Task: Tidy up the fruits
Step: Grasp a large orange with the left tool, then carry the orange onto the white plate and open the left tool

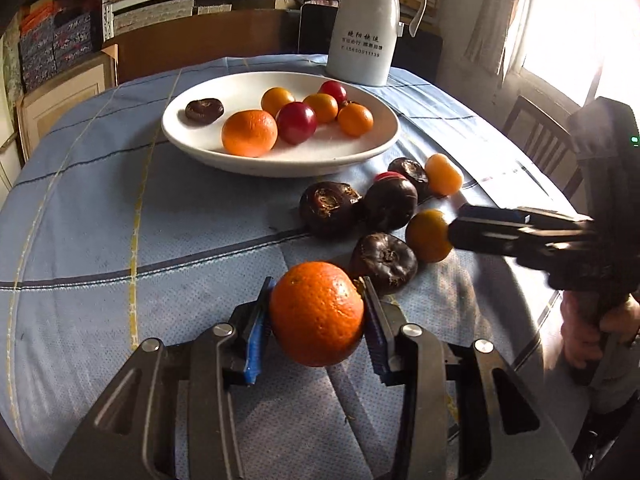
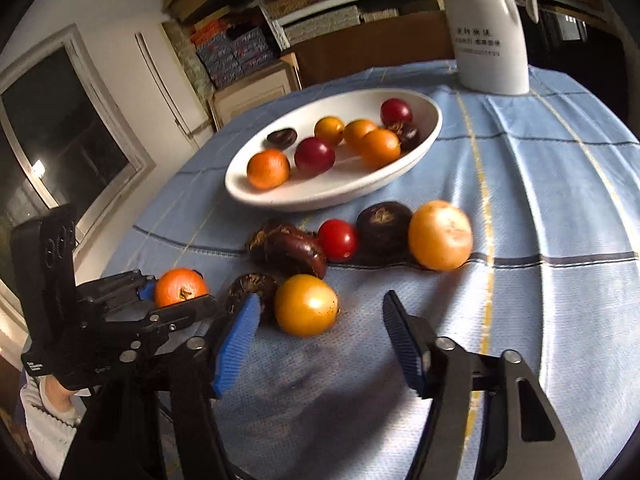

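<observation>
My left gripper (image 1: 317, 300) is shut on a large orange (image 1: 317, 313) and holds it just above the tablecloth; the orange also shows in the right wrist view (image 2: 181, 286). My right gripper (image 2: 320, 304) is open, its fingers on either side of a yellow-orange fruit (image 2: 306, 304) that lies on the cloth. The white bowl (image 1: 200, 136) beyond holds several oranges, red fruits and a dark chestnut. Loose dark water chestnuts (image 1: 384, 262), a red fruit (image 2: 337, 239) and another yellow-orange fruit (image 2: 440, 235) lie between the grippers and the bowl.
A white thermos jug (image 1: 366, 24) stands behind the bowl at the table's far edge. The round table carries a blue checked cloth (image 1: 120, 220). Shelves of boxes fill the back wall, and a chair (image 1: 536, 136) stands at the right by a bright window.
</observation>
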Demonstrator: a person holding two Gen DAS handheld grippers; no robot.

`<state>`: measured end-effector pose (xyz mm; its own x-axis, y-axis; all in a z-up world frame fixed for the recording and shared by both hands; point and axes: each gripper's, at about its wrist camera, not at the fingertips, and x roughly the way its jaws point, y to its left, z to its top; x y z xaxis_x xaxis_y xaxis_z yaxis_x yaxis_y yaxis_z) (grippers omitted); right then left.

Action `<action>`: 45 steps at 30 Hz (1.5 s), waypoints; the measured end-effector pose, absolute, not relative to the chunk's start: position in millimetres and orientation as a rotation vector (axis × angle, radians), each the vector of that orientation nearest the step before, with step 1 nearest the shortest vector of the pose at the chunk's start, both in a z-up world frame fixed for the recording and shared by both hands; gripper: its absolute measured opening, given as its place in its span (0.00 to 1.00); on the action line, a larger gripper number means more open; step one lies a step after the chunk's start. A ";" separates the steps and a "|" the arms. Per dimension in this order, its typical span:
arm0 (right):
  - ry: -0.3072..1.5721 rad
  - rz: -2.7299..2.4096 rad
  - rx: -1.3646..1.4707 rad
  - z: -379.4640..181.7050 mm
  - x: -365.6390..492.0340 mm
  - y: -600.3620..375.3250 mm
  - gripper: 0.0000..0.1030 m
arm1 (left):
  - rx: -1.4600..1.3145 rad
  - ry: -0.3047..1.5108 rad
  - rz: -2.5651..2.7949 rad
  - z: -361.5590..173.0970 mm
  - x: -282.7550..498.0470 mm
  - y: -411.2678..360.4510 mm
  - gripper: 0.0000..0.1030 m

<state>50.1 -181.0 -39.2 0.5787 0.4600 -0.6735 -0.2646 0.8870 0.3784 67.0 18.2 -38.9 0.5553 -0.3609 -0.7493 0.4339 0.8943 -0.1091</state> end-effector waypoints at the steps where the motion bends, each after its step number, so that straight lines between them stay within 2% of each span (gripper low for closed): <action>1: 0.878 0.440 0.257 -42.6 53.6 -179.1 0.50 | 0.089 0.870 -0.474 -39.5 66.5 19.3 0.39; 2: 0.898 0.452 0.261 -45.7 56.2 -177.3 0.45 | 0.085 0.880 -0.477 -41.1 67.8 19.4 0.39; 5: 0.902 0.473 0.260 -47.0 60.0 -169.9 0.39 | 0.069 0.905 -0.489 -44.3 71.2 20.3 0.39; 12: 0.781 0.458 0.330 -24.4 50.6 -190.1 0.38 | 0.052 0.825 -0.435 -19.7 83.3 26.5 0.39; 17: 0.750 0.396 0.322 1.4 80.7 -198.3 0.38 | 0.036 0.748 -0.314 14.0 133.9 35.9 0.39; 26: 0.779 0.359 0.275 -13.6 143.7 -176.1 0.40 | 0.012 0.765 -0.239 -2.1 219.2 28.6 0.40; 28: 0.772 0.362 0.273 -13.6 144.7 -176.1 0.44 | -0.024 0.778 -0.257 -11.4 227.0 32.7 0.48; 29: 0.768 0.362 0.271 -11.9 143.9 -175.6 0.51 | -0.037 0.780 -0.257 -12.8 228.4 35.1 0.57; 30: 0.754 0.364 0.272 -9.1 141.0 -175.5 0.56 | -0.049 0.778 -0.249 -13.4 228.5 38.2 0.62; 33: 0.705 0.367 0.240 -0.7 129.4 -173.9 0.57 | -0.065 0.756 -0.250 -8.2 224.3 42.0 0.70; 43: 0.688 0.313 0.339 -2.7 119.7 -202.8 0.57 | 0.019 0.679 -0.195 0.1 167.0 30.8 0.71; 45: 0.683 0.300 0.366 -3.8 116.9 -209.5 0.58 | 0.023 0.676 -0.179 -1.3 154.0 28.5 0.82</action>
<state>116.9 -209.5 -3.8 0.7374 0.3843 -0.5555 -0.1484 0.8945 0.4218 154.0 28.5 -1.3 0.7652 -0.1570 -0.6244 0.1719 0.9844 -0.0370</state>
